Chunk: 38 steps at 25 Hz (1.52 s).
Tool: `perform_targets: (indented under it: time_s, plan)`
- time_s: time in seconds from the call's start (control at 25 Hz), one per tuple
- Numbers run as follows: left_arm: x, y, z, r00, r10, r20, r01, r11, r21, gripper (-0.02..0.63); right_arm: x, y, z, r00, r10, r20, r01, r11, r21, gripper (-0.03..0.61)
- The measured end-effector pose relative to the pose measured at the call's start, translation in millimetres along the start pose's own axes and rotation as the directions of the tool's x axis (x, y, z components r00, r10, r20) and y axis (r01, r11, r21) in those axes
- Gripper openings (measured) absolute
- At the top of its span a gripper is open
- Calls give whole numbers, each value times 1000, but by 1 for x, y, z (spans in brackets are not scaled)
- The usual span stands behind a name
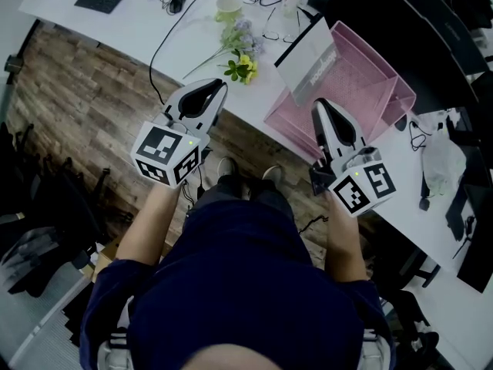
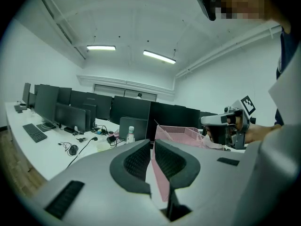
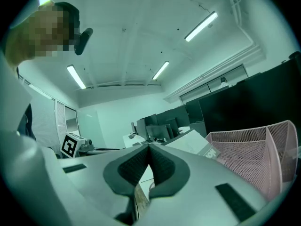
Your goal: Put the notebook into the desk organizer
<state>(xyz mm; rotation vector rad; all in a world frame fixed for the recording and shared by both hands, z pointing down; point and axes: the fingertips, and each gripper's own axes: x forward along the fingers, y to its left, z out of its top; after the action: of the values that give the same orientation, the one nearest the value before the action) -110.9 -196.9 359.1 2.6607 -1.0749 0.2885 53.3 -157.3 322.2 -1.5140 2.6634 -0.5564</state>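
**Desk:** Where is the notebook [image 1: 310, 62] in this one?

**Photographer:** It stands on edge at the left end of the pink desk organizer [image 1: 373, 79], on the white table [image 1: 192, 45]. It leans rather than stands upright, with its flat face turned up toward the person. A dark band runs along its top edge, which slants across the frame. The steep view foreshortens it, so I cannot tell which way its long axis runs. The cover is pale and smooth, and the print on it is too small to read.

**Desk:** And the organizer?

**Photographer:** It is open wire mesh, box-shaped, with sloped walls and a divider inside.

**Desk:** The tongs?

**Photographer:** Both hang at the table's near edge, and neither touches the notebook. The left tongs [image 2: 151, 144] are closed, with nothing between their ribbed black pads. The right tongs [image 3: 149, 147] are also closed and empty.
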Motion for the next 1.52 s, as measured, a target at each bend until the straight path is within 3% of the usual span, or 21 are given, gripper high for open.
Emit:
perform_targets:
  time_s: [1.52]
  plan:
    - [30, -14, 15, 998, -60, 31, 60, 998, 14, 31, 6, -22, 2, 1000, 0, 1, 0, 1000, 23, 3]
